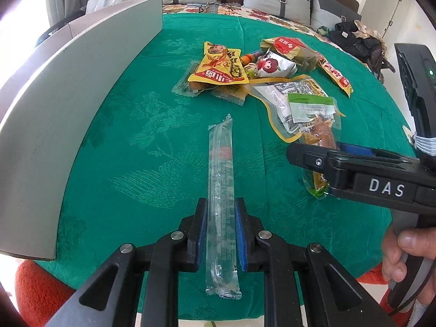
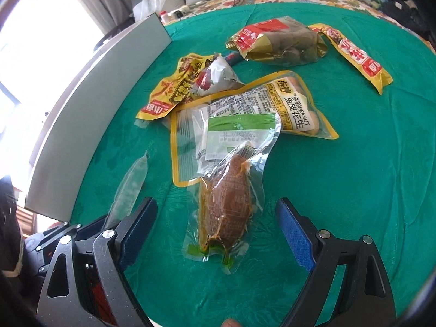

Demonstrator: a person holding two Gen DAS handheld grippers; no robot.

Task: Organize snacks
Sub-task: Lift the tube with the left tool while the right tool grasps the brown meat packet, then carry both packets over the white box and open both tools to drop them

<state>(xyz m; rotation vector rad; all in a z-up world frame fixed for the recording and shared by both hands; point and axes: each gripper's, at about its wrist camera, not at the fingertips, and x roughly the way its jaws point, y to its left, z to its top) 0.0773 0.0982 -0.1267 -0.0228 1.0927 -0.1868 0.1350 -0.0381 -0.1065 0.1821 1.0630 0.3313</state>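
**A:** Currently, left gripper [image 1: 220, 231] is clamped on the clear stick packet [image 1: 221, 190], blue pads pressing both long sides. The packet runs forward over the green tablecloth [image 1: 130, 163]; whether it is lifted or resting there, I cannot tell.

**B:** And the right gripper [image 2: 216, 234]?

**A:** Jaws wide apart, straddling the vacuum-packed brown snack [image 2: 226, 207], touching nothing. That pack lies flat, its upper end overlapping the peanut bag [image 2: 272, 100].

**B:** Step in hand?

**A:** My reading: a two-handed pick, one item secured, the second lined up. Next the right jaws would need to close across the pack's middle, low enough to catch the slippery film. The grey box wall [image 1: 68, 109] stands at the left, a likely destination, though that is a guess.

**B:** Legible text?

**A:** "PEANUT" plus Chinese characters on the peanut bag. "DAS" on the right gripper's body, seen from the left wrist. The yellow pouch [image 1: 220, 65] shows red-boxed characters, upside down. The stick packet's print is too blurred to read.

**B:** Remaining pile?

**A:** Several packets bunched mid-table, unsorted.
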